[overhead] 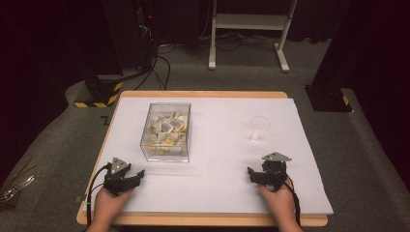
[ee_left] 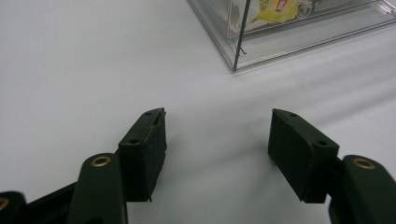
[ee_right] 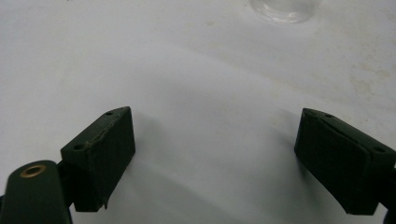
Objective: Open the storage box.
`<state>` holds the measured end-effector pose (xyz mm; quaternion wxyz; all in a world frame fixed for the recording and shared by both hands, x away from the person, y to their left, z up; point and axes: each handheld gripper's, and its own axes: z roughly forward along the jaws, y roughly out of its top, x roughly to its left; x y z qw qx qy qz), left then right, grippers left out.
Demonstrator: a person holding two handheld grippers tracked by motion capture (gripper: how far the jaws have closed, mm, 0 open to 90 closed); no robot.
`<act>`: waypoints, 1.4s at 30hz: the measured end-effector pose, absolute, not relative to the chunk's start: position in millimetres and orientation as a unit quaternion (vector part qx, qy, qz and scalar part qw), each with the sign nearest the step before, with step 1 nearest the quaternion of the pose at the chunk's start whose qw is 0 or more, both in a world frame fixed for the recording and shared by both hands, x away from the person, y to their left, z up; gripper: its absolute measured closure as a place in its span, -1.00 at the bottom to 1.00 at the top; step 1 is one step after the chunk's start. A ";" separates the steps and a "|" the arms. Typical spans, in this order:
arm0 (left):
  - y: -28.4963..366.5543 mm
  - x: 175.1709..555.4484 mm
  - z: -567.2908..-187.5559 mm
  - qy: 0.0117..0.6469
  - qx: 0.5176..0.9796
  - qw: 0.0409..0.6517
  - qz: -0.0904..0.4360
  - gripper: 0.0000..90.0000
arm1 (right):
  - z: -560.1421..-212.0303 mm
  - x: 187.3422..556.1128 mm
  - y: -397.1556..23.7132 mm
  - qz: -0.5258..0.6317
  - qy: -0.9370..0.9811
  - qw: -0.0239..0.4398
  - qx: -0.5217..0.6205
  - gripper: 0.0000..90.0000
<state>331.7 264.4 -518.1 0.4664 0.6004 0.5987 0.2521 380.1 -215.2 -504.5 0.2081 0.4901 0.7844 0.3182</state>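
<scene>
White-covered wooden bench (overhead: 217, 188) across the middle of the high view, hands entering from the bottom edge. Left hand-held gripper (overhead: 138, 175) at lower left of that frame, resting low over the white sheet, jaws spread wide with nothing between them; same wide gap in the left gripper view (ee_left: 217, 135), bare white surface between the two black pads. Right hand-held gripper (overhead: 251, 173) at lower right of the high view, likewise low over the sheet, jaws standing wide apart and empty; in the right gripper view (ee_right: 212, 140) only plain white surface in the gap. Clear square plastic box (overhead: 166, 131) left of centre in the high view, up and slightly right from the left hand-held gripper and near it, not touching. Inside the box, a loose heap of small white and yellow packets (overhead: 167, 128). In the left gripper view, one corner of that box (ee_left: 261, 42) at the upper right of the frame, ahead of the jaws and apart from them, a yellow packet visible through its wall. Clear drinking glass (overhead: 259, 129) upright at centre right in the high view, just above the right hand-held gripper and apart from it; its base (ee_right: 286, 8) at the top edge of the right gripper view, ahead of the open jaws.
</scene>
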 end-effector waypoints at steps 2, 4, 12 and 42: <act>264.3 331.6 -518.1 0.598 0.601 0.465 0.253 -0.17 | -504.4 379.9 -215.3 0.317 0.785 0.208 0.490 -0.74; 264.5 330.2 -517.9 0.598 0.606 0.459 0.254 -0.17 | -504.7 380.2 -215.5 0.319 0.785 0.209 0.488 -0.74; 259.7 329.9 -518.5 0.600 0.595 0.462 0.268 -0.17 | -504.7 380.2 -215.6 0.319 0.785 0.209 0.488 -0.73; 263.0 330.7 -517.6 0.597 0.610 0.456 0.252 -0.25 | -497.3 376.3 -221.8 0.326 0.775 0.223 0.493 -0.61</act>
